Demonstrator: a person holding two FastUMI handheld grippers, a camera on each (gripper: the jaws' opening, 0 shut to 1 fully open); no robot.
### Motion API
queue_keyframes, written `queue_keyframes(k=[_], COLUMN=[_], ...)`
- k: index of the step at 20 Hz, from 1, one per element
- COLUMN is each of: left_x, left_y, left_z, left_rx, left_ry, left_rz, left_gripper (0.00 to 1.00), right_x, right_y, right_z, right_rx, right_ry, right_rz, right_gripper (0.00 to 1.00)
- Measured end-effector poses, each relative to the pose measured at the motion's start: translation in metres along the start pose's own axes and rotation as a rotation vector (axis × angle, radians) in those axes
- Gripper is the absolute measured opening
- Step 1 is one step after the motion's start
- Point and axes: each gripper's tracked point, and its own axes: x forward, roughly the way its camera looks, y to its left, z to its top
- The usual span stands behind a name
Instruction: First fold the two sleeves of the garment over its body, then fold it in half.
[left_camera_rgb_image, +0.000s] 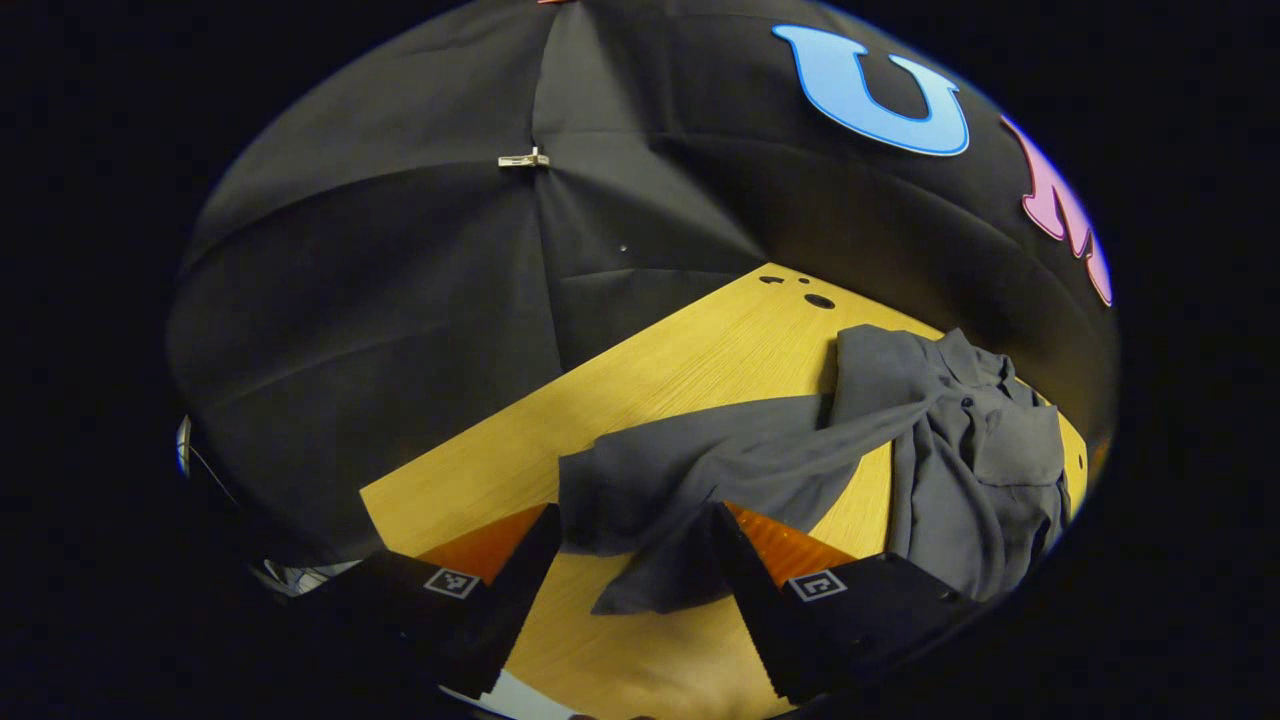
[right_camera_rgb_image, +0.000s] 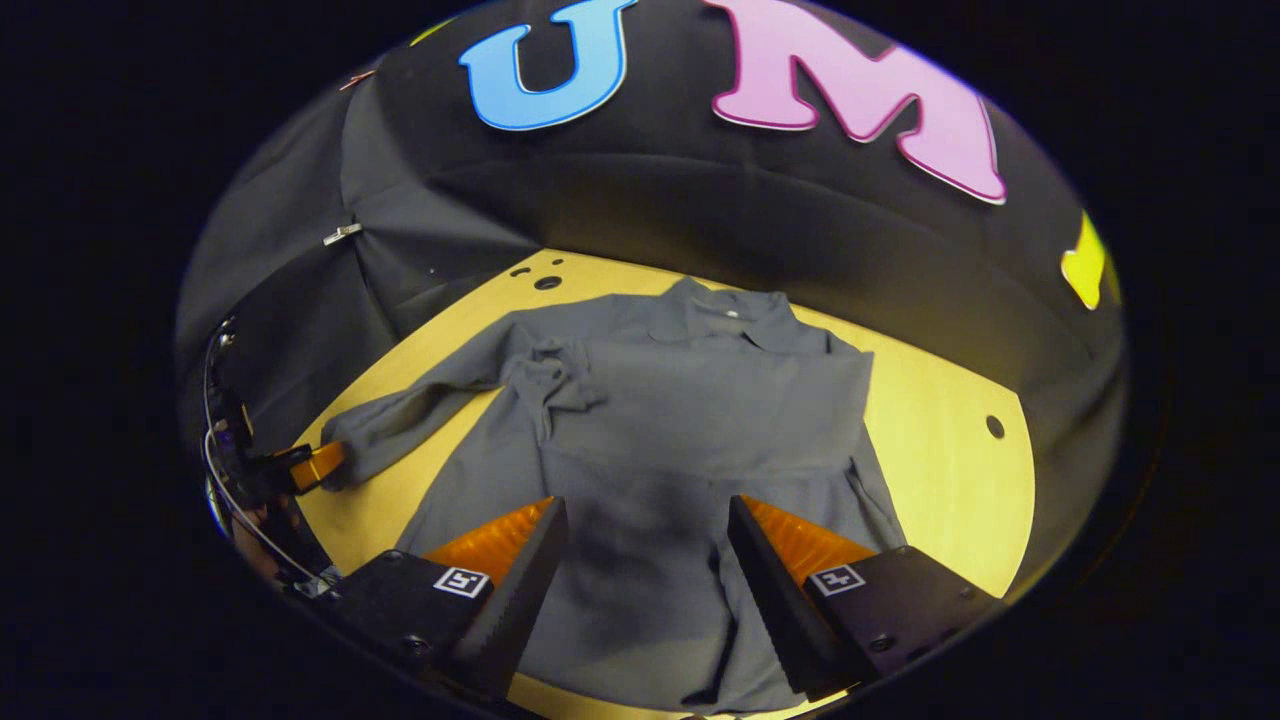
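At the bottom of the left gripper view my left jaws (left_camera_rgb_image: 634, 560) stand spread, with the cuff end of a sleeve (left_camera_rgb_image: 700, 470) lying between them; I cannot tell whether either finger touches the cloth, and it is not pinched. The sleeve runs up and right from there to the shirt (left_camera_rgb_image: 985, 480), which lies bunched at the right of the frame on the yellow surface (left_camera_rgb_image: 640, 400).

In the right gripper view my right jaws (right_camera_rgb_image: 646, 575) are spread too, hovering above the shirt's lower hem at bottom centre and holding nothing. Beyond them the body lies fairly flat, collar at the far edge, with the sleeve stretched out to the left of the frame.

I judge the first sleeve fold is in hand. To do it well I should pinch the cuff squarely, lift it only a little, carry it across the body and lay it flat, while the right jaws stay clear or steady the hem.
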Motion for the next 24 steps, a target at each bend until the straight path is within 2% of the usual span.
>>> queue_keyframes(k=[6,10,11,12,13,14,16,19,21,23,24], left_x=[0.026,0.036,0.036,0.038,0.039,0.039,0.041,0.042,0.041,0.041,0.039], left_y=[-0.012,-0.017,-0.016,-0.019,-0.021,-0.024,-0.031,-0.040,-0.043,-0.043,-0.042], left_z=[-0.008,-0.013,-0.010,-0.010,-0.008,-0.009,-0.010,-0.010,-0.008,-0.006,-0.004], left_rx=[0.068,0.110,0.117,0.127,0.145,0.160,0.184,0.207,0.202,0.183,0.168], left_ry=[0.075,0.103,0.094,0.100,0.093,0.100,0.098,0.093,0.085,0.099,0.109], left_rz=[-0.020,-0.035,-0.045,-0.064,-0.080,-0.102,-0.129,-0.148,-0.144,-0.130,-0.119], left_gripper=[0.96,0.99,0.89,0.95,0.87,0.87,0.72,0.31,0.15,0.06,0.06], right_x=[-0.047,-0.063,-0.064,-0.066,-0.066,-0.066,-0.067,-0.066,-0.063,-0.064,-0.065], right_y=[-0.014,-0.018,-0.016,-0.017,-0.018,-0.019,-0.022,-0.025,-0.029,-0.035,-0.038], right_z=[-0.018,-0.036,-0.040,-0.041,-0.044,-0.045,-0.049,-0.050,-0.054,-0.057,-0.056], right_rx=[0.034,0.038,0.051,0.066,0.077,0.087,0.107,0.140,0.148,0.156,0.164], right_ry=[-0.034,-0.023,-0.020,-0.020,-0.018,-0.017,-0.017,-0.027,-0.024,-0.021,-0.026], right_rz=[-0.029,-0.050,-0.048,-0.049,-0.051,-0.054,-0.057,-0.057,-0.062,-0.067,-0.069], right_gripper=[0.98,0.98,0.99,0.99,0.99,0.99,0.99,0.99,0.99,0.98,0.98])
